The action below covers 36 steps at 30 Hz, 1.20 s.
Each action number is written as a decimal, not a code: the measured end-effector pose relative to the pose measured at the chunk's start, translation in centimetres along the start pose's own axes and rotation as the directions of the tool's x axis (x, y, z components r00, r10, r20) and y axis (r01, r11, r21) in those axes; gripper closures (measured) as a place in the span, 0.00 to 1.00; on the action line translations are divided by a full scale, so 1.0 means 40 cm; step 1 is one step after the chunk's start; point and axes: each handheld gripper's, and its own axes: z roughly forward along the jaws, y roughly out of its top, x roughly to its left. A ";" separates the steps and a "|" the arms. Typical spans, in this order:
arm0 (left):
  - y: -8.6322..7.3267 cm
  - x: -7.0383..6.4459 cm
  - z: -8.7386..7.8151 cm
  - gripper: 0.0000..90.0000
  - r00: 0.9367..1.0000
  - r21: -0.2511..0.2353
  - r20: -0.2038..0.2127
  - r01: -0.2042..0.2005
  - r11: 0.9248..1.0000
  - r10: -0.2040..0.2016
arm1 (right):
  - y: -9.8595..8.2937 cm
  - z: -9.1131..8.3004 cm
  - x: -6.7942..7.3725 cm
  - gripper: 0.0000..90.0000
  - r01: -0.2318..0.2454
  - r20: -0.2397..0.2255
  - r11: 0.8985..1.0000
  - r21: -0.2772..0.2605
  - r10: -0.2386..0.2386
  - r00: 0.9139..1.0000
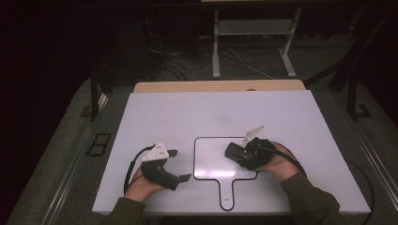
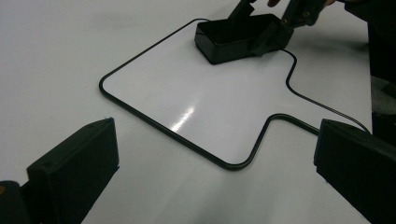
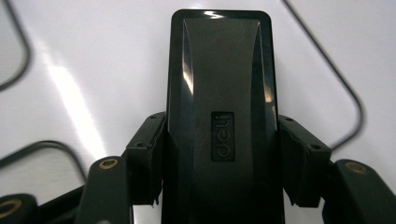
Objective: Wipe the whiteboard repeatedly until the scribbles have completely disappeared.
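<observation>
A small whiteboard (image 1: 211, 157) with a black rim and a short handle lies flat near the table's front edge. On its right part rests a black board eraser (image 1: 233, 152), marked "deli" on top (image 3: 219, 84). My right gripper (image 1: 240, 154) is shut on the eraser, its jaws clamping both long sides (image 3: 222, 154). My left gripper (image 1: 179, 165) is open with nothing between its jaws, just left of the board. The left gripper view looks between its wide jaws (image 2: 217, 140) across the board (image 2: 187, 93) to the eraser (image 2: 229, 39) and the right gripper (image 2: 268, 32).
The white tabletop (image 1: 211, 112) stretches bare beyond the board, with a wooden strip (image 1: 216, 86) at its far edge. Grey floor, cables and a white desk frame (image 1: 216, 47) lie behind. A cable (image 1: 129, 168) loops from my left gripper.
</observation>
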 end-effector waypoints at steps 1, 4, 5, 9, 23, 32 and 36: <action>0.000 0.000 0.000 0.00 1.000 -0.001 0.000 0.001 1.000 -0.001 | -0.002 -0.001 -0.007 0.43 -0.005 0.004 1.000 0.001 0.005 1.000; 0.000 0.001 0.000 0.00 1.000 -0.001 0.000 0.002 1.000 -0.002 | -0.003 -0.002 -0.008 0.43 -0.009 0.007 1.000 0.002 0.009 1.000; 0.000 0.001 -0.001 0.00 1.000 0.002 0.001 0.001 1.000 -0.001 | -0.003 -0.003 -0.004 0.43 0.003 -0.001 1.000 0.007 -0.003 1.000; 0.000 0.001 -0.001 0.00 1.000 0.001 0.001 0.001 1.000 -0.001 | -0.001 -0.004 0.034 0.43 0.036 -0.047 0.999 0.007 -0.036 0.998; 0.000 0.000 0.000 0.00 1.000 0.000 -0.002 0.001 1.000 -0.001 | 0.006 0.004 -0.014 0.43 -0.008 -0.019 1.000 0.004 0.009 1.000; -0.001 0.001 0.001 0.00 1.000 0.005 0.001 0.004 1.000 -0.004 | 0.010 0.008 -0.042 0.43 -0.033 -0.017 0.999 0.008 0.033 0.999; -0.001 0.000 0.002 0.00 1.000 0.001 0.001 0.001 1.000 -0.001 | 0.010 0.004 -0.008 0.43 -0.003 -0.040 1.000 0.012 0.003 0.999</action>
